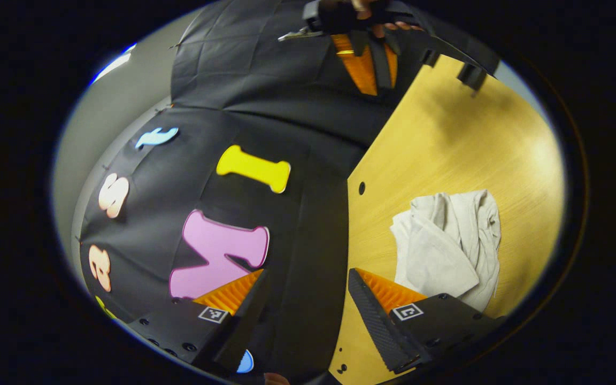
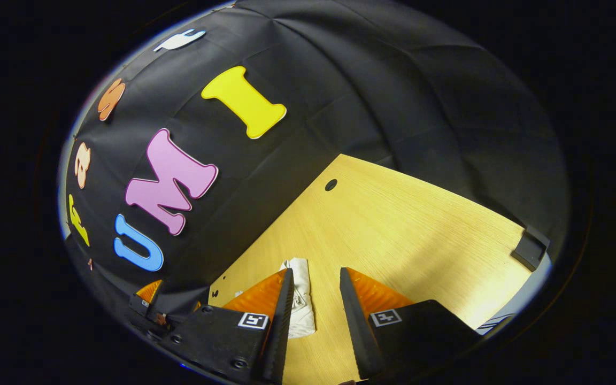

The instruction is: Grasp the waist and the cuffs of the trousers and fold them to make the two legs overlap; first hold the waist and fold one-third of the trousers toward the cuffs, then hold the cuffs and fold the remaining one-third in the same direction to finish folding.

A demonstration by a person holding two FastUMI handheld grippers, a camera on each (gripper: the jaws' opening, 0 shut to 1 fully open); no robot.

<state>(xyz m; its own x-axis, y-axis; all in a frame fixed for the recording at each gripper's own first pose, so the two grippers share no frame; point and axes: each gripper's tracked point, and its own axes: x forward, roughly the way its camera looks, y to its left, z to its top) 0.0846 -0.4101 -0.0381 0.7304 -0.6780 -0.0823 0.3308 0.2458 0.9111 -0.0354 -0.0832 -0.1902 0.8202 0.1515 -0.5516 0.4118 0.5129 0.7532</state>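
The trousers (image 1: 447, 246) are a pale grey bundle, folded small and a little rumpled, lying on the wooden table (image 1: 447, 139). My left gripper (image 1: 308, 278) hovers open above the table's edge, and the bundle lies just right of its right finger. At the top of the left gripper view a hand holds the right gripper (image 1: 364, 64) over the table's far side. In the right gripper view my right gripper (image 2: 316, 272) is open and holds nothing. The trousers (image 2: 300, 299) lie low between its fingers, partly hidden behind the left one. The left gripper (image 2: 147, 299) peeks in at the lower left.
The black cloth wall runs along the table's edge (image 2: 265, 230). A small round hole (image 2: 331, 185) sits near the table's corner. Black clamps (image 2: 530, 248) grip the table's far edge. Bare wood (image 2: 420, 230) stretches beyond the trousers.
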